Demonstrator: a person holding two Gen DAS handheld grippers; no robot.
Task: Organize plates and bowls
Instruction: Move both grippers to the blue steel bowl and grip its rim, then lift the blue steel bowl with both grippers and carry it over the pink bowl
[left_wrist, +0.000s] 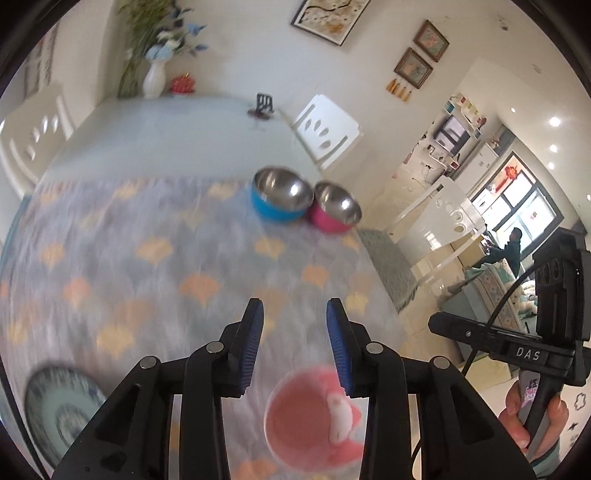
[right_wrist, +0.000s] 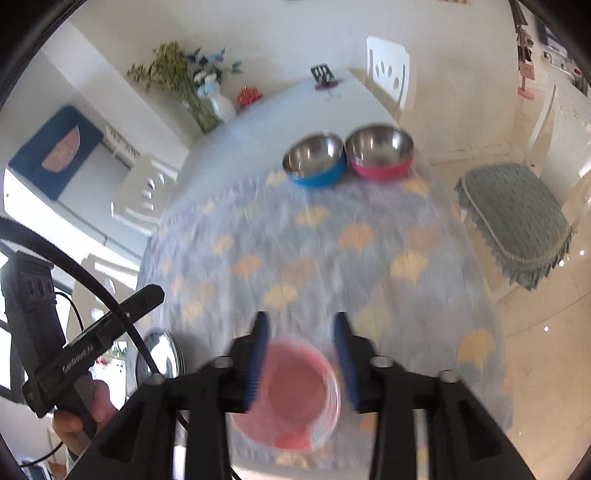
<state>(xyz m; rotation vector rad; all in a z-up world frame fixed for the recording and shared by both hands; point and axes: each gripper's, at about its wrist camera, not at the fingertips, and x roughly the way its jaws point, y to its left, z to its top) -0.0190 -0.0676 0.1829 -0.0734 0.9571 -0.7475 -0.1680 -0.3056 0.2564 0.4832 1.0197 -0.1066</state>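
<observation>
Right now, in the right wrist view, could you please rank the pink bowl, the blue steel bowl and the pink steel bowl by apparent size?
1. pink bowl, largest, though nearest the camera.
2. blue steel bowl and pink steel bowl look alike; unranked.

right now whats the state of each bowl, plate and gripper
pink bowl: upright on the cloth, free of both grippers
blue bowl: upright, empty, touching red bowl
red bowl: upright, empty
plate: flat on the cloth
left gripper: open, empty
right gripper: open, empty

Left gripper (left_wrist: 294, 334) and right gripper (right_wrist: 301, 345): fingers apart, empty, angled downward.
</observation>
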